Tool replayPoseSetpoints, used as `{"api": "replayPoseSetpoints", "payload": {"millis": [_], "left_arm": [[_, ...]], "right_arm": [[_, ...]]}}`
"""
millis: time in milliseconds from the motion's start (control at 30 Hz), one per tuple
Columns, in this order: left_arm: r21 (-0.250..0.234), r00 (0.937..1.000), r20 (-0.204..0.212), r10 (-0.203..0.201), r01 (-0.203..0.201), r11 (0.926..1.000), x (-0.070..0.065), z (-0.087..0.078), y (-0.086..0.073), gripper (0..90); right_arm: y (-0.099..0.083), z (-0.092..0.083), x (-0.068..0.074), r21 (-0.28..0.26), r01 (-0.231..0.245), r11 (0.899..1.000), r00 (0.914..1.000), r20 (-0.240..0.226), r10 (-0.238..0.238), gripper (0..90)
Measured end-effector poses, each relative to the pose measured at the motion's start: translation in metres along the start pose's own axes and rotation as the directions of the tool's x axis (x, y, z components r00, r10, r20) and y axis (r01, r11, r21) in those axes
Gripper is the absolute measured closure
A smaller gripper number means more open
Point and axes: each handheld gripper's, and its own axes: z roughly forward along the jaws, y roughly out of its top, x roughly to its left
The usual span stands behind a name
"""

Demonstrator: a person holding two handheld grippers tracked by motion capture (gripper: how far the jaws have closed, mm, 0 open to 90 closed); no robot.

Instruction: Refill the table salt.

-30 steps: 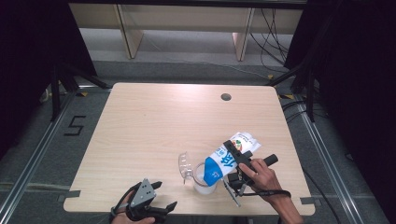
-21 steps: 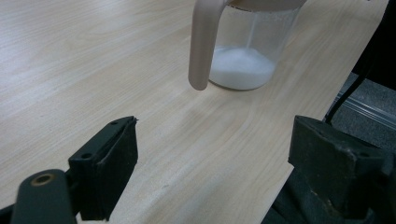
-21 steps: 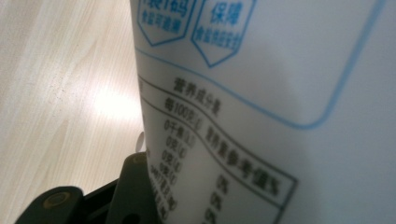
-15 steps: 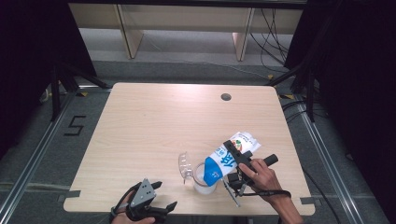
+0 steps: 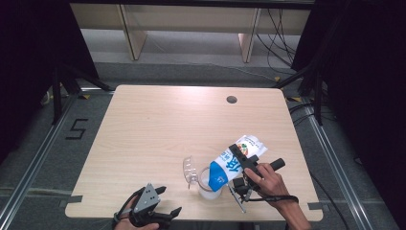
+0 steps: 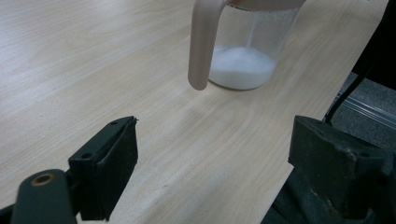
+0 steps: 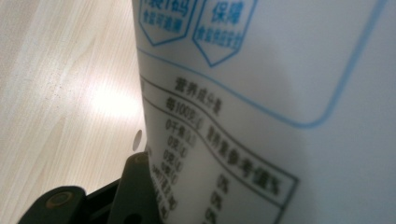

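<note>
From the high view, the right claw (image 5: 241,165) grips a blue and white carton (image 5: 235,160) near the front right of the surface (image 5: 158,124). The carton is tipped. Its long side runs from upper right down to lower left, and its low end points into a clear jug (image 5: 209,183). The left claw (image 5: 165,203) rests at the front edge, released, with nothing in it.

In the left gripper view, the jug (image 6: 247,51) stands upright with white stuff at the bottom.

In the right gripper view, the carton (image 7: 280,107) sits tight against the jaw.
</note>
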Motion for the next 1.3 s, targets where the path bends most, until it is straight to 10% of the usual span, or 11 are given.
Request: {"api": "replayPoseSetpoints", "payload": {"millis": [1300], "left_arm": [[0.001, 1.0, 0.0, 0.0, 0.0, 1.0, 0.0, -0.0001, 0.0, 15.3]], "right_arm": [[-0.0009, -0.0004, -0.0006, -0.003, 0.014, 1.0, 0.9999, 0.009, -0.014, 62.7]]}}
